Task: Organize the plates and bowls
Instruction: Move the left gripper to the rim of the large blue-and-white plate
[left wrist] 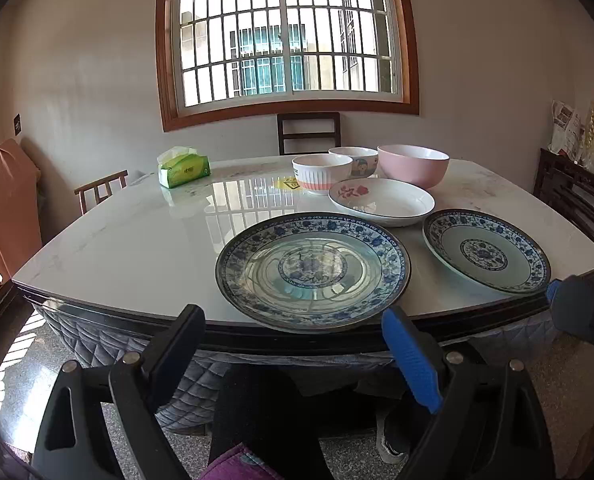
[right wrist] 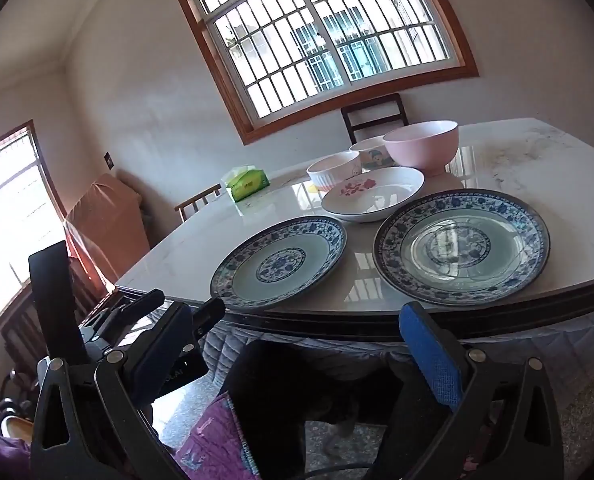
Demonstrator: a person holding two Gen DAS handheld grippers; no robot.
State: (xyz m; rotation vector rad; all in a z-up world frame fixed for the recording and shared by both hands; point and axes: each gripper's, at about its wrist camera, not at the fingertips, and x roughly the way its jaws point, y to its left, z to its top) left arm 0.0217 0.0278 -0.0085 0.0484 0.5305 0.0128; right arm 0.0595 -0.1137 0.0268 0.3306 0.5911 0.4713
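Two blue-and-white patterned plates lie side by side near the front edge of the pale table (left wrist: pixel 117 240): the left plate (left wrist: pixel 313 268) (right wrist: pixel 279 262) and the right plate (left wrist: pixel 485 250) (right wrist: pixel 461 246). Behind them sits a white plate with red flowers (left wrist: pixel 381 200) (right wrist: pixel 373 194). Further back stand a pink bowl (left wrist: pixel 413 164) (right wrist: pixel 423 146), a white ribbed bowl (left wrist: pixel 321 172) (right wrist: pixel 333 170) and a cartoon bowl (left wrist: pixel 355 160) (right wrist: pixel 371 152). My left gripper (left wrist: pixel 293 320) hangs open short of the table edge, facing the left plate. My right gripper (right wrist: pixel 297 332) is open too, with nothing between its fingers.
A green tissue box (left wrist: pixel 183 168) (right wrist: pixel 247 184) stands at the back left of the table. Wooden chairs (left wrist: pixel 309 132) stand behind and to the left. A quilted skirt (left wrist: pixel 109 344) hangs below the table edge. A dark cabinet (left wrist: pixel 573 196) is at the right. A person's dark trouser legs (left wrist: pixel 257 412) are below.
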